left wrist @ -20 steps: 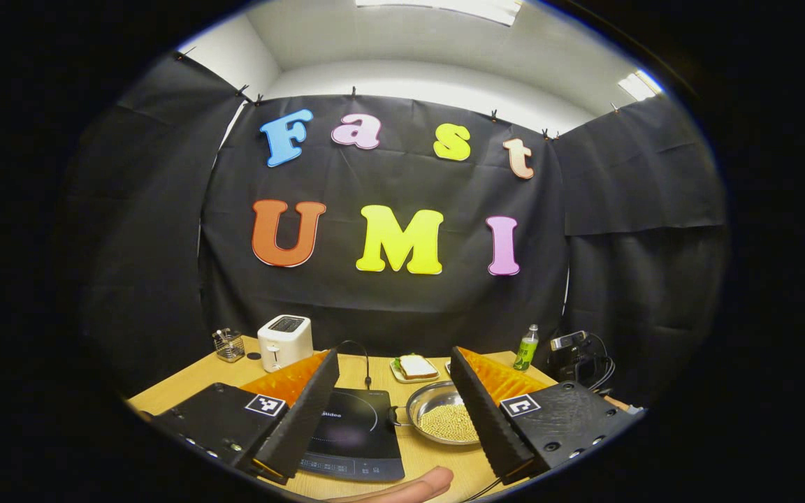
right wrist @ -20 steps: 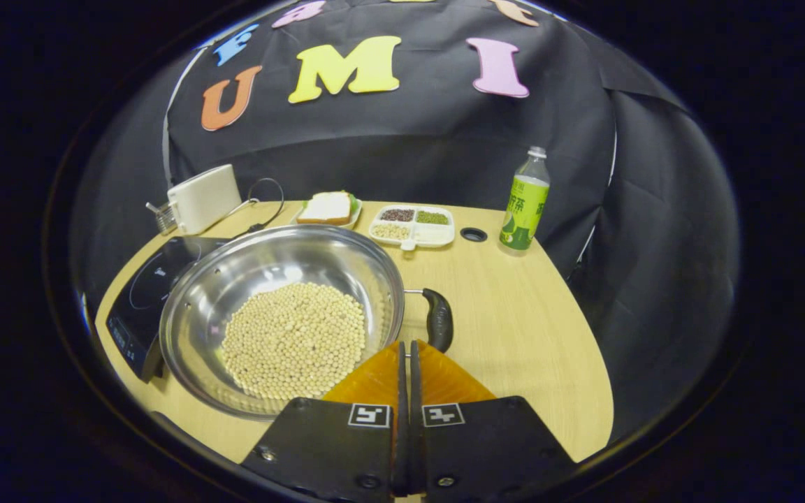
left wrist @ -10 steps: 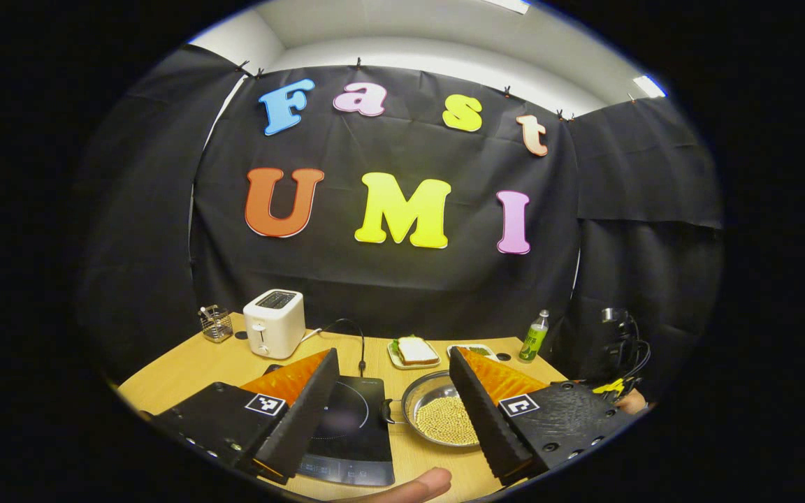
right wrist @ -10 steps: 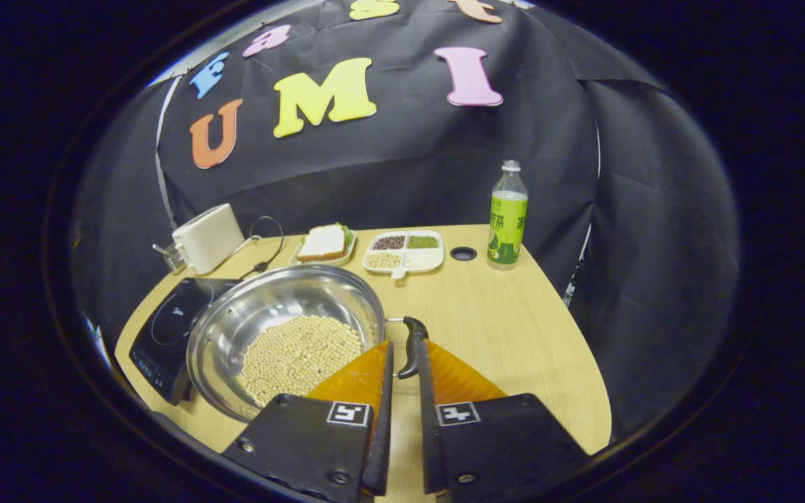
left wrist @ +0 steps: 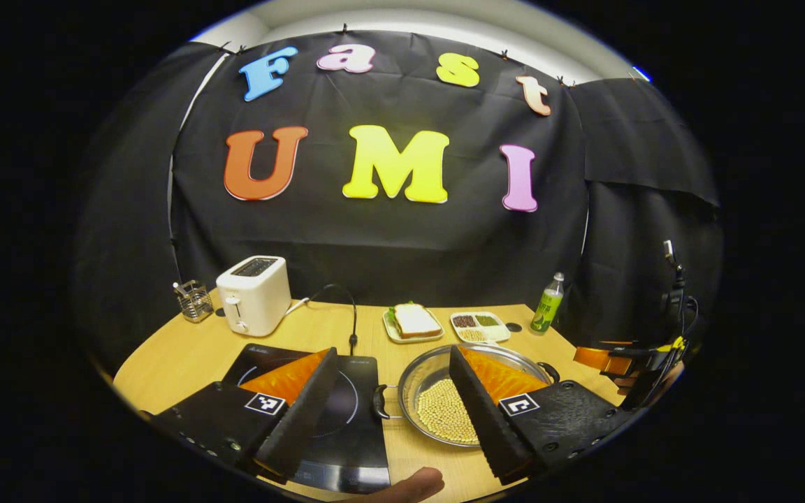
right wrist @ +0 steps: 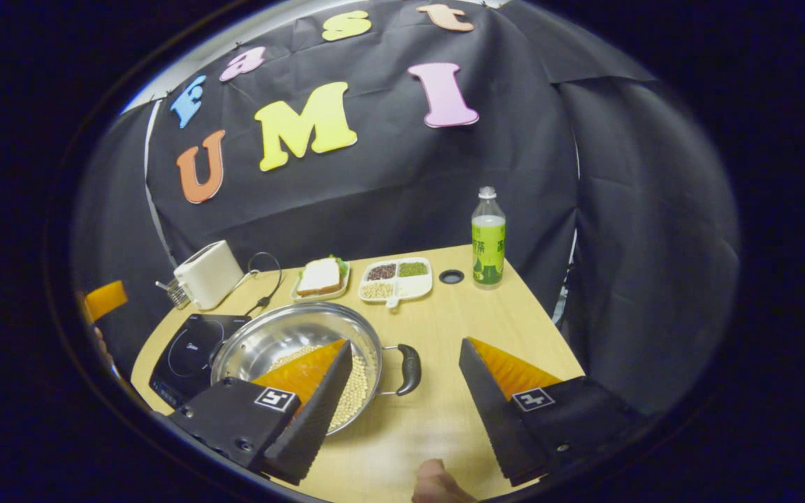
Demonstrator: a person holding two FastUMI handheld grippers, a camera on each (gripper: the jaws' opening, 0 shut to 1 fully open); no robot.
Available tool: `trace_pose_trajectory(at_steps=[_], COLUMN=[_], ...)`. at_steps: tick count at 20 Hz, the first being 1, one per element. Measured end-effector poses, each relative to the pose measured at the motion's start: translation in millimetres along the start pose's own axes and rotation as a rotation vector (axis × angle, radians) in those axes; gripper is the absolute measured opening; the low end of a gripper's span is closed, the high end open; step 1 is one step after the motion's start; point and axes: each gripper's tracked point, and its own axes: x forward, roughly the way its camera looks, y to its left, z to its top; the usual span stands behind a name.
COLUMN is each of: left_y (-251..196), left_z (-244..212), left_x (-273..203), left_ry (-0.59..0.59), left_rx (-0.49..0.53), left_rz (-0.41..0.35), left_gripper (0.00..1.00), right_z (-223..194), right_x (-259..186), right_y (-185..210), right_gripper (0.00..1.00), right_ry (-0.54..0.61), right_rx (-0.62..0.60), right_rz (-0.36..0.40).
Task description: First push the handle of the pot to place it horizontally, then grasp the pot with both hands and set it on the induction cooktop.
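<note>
A steel pot (left wrist: 408, 383) holding pale beans stands on the wooden table, just right of the black induction cooktop (left wrist: 346, 419). Its left black loop handle (left wrist: 379, 402) lies next to the cooktop's edge. My left gripper (left wrist: 392, 351) hangs open above the gap between cooktop and pot. In the right gripper view the pot (right wrist: 270, 339) sits at lower left with the cooktop (right wrist: 189, 353) behind it. My right gripper (right wrist: 405, 343) is open, and the pot's right handle (right wrist: 409, 369) lies flat between its fingers without touching them. The other gripper (left wrist: 608, 360) shows at the far right of the left gripper view.
A white toaster (left wrist: 254, 304) and a wire holder (left wrist: 194, 302) stand at the back left. A sandwich plate (left wrist: 413, 323), a divided dish (left wrist: 479, 325) and a green bottle (right wrist: 488, 241) line the back edge. A thumb (left wrist: 409, 484) shows at the bottom.
My right gripper went from shut to wide open and drew back from the pot; the right handle now lies flat. My left gripper's view dropped, taking in more of the table.
</note>
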Motion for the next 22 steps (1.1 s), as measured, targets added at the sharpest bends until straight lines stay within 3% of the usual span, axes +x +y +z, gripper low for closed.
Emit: trace_pose_trajectory(at_steps=[5,12,15,18,22], left_y=[-6,-1,8,7,11], left_z=[-40,-97,-115,-129,-139], left_x=[38,85,99,107,115], left_ry=[0.116,0.278,0.322,0.35,0.373], left_rx=[0.04,0.055,0.063,0.057,0.054], left_rz=[0.002,0.015,0.036,0.025,0.034], left_gripper=[0.95,0.95,0.96,0.96,0.96], right_z=[3,-13,-29,-42,-58], right_x=[15,49,67,80,92], right_y=[-6,2,5,0,11], right_gripper=[0.94,0.96,0.96,0.96,0.93], right_ry=[-0.002,0.064,0.111,0.138,0.174], right_rx=[-0.002,0.037,0.064,0.033,-0.009], right_rz=[-0.035,0.005,0.014,-0.015,0.001])
